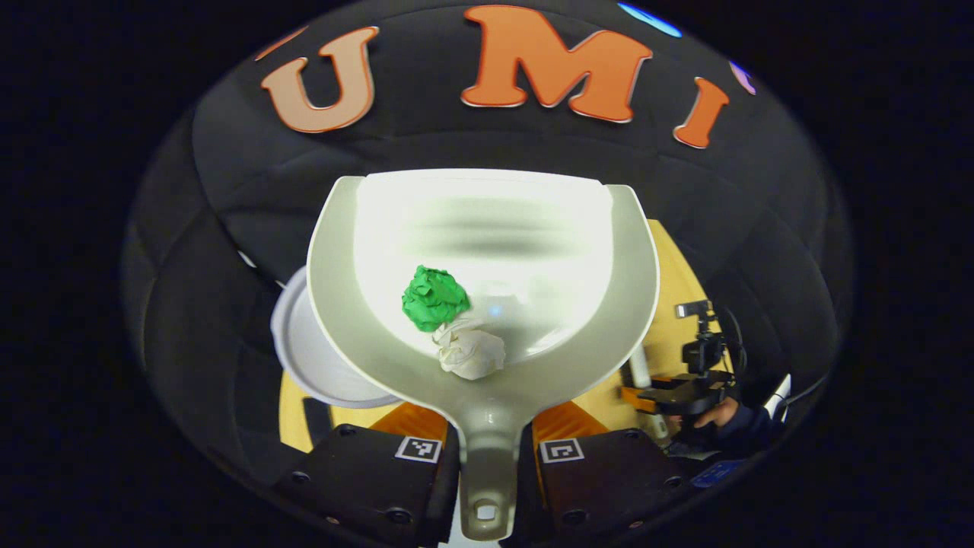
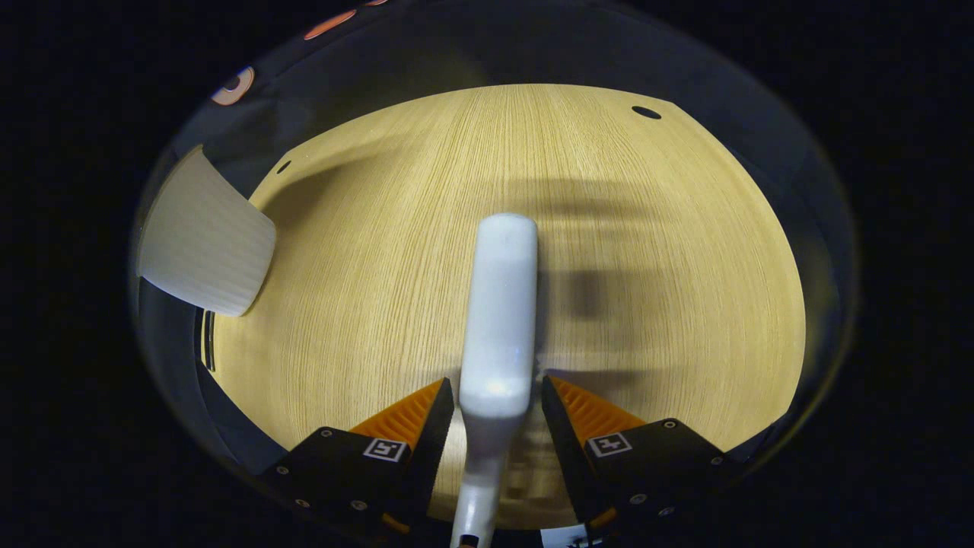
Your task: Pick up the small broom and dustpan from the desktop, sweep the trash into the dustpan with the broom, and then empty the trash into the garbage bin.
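Two balls of trash lie in the dustpan (image 1: 487, 251), which serves as the landmark here: it is lifted above the desk (image 2: 365, 251), its wide mouth pointing away toward the booth wall and its handle running back between the fingers of the left gripper (image 1: 489, 449), which pinch that handle from both sides. Below the dustpan's left edge, partly covered by it, sits the round white bin (image 1: 312, 354), seen from above; in the right gripper view the same bin (image 2: 202, 243) stands at the desk's far left edge. To the lower right of the dustpan, well apart from it, a hand (image 1: 715, 415) holds the right gripper (image 1: 677, 392) low over the desk. In its own view the right gripper (image 2: 494, 415) has the broom (image 2: 498, 320) lying between its fingers, the handle pointing forward over the bare wood; a narrow gap shows on each side of it, so I cannot tell whether the fingers press on it. Inside the dustpan, near its handle end, the green wad (image 1: 434, 298) touches the smaller white wad (image 1: 470, 352) just behind it.
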A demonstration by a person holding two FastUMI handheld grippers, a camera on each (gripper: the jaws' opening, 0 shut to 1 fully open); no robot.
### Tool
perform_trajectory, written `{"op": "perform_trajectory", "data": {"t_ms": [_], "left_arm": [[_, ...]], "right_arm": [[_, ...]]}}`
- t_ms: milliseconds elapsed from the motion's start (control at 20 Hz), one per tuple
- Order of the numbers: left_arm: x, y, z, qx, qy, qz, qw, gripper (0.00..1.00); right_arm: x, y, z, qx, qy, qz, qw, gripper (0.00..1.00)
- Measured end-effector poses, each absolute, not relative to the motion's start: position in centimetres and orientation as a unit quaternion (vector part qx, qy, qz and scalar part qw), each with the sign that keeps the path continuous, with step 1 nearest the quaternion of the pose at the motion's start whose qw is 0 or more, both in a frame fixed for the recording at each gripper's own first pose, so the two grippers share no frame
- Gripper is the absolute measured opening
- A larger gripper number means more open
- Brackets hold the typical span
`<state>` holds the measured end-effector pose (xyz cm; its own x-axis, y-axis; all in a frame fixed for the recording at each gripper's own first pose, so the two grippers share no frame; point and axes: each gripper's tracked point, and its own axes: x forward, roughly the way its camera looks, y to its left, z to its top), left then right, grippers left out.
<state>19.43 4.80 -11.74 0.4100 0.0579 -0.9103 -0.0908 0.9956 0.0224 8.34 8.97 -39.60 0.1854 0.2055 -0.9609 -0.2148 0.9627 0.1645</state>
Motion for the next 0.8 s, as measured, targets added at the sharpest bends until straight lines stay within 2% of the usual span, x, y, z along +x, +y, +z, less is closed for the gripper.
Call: {"op": "perform_trajectory", "data": {"t_ms": [200,300,500,800], "left_arm": [[19.0,11.7,-12.6,0.038,0.561,0.106,0.82,0.33],[18.1,12.7,-13.5,0.07,0.58,0.12,0.802,0.33],[17.6,15.6,-13.8,0.189,0.609,0.132,0.759,0.33],[17.4,16.8,-13.2,0.342,0.612,0.113,0.704,0.33]], "right_arm": [[8.1,9.3,-39.4,0.001,0.622,0.143,0.77,0.75],[8.2,9.3,-39.4,0.001,0.619,0.145,0.772,0.75],[8.2,9.5,-39.0,0.007,0.617,0.144,0.773,0.77],[8.1,9.5,-38.8,0.007,0.615,0.149,0.774,0.78]]}}
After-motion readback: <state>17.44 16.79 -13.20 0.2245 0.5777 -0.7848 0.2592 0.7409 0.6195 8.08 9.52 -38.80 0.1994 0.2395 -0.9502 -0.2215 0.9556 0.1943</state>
